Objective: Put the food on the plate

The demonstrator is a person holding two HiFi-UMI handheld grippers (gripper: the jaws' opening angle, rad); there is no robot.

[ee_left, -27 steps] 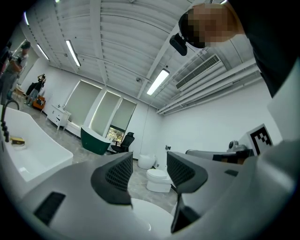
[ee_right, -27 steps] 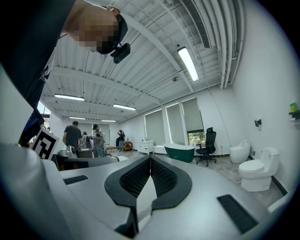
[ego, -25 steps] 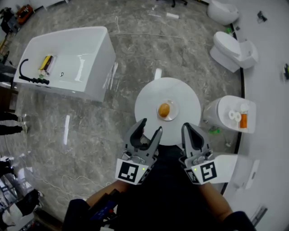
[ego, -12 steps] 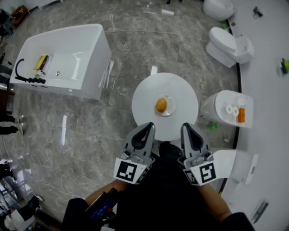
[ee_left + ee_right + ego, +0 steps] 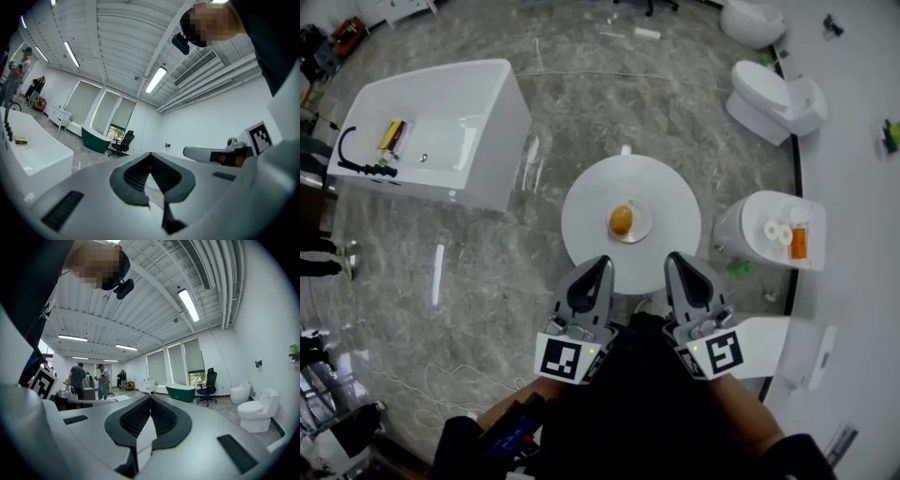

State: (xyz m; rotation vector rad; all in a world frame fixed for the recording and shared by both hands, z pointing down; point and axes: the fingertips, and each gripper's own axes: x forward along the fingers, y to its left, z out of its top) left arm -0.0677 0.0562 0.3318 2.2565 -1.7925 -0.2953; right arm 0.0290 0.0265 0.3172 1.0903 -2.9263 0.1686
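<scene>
The food (image 5: 621,220) lies on the plate (image 5: 644,226), at the middle of the surface (image 5: 586,211) before me. My left tool (image 5: 600,265) and right tool (image 5: 676,261) hang side by side over its near edge. A bathtub (image 5: 441,131) stands well apart on the left, and a toilet (image 5: 773,94) far right.

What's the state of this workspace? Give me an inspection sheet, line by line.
Surface: round white table, bare apart from the plate.
Job's things: orange-brown food already sits on the plate.
Clutter: two white rolls and an orange container on a white fixture beside the table.
Grippers: left gripper jaws have just been closing, now together, empty; right gripper jaws together, empty.
Cables: thin cable across the floor.
Surroundings: white bathtub, grey marble floor.
</scene>
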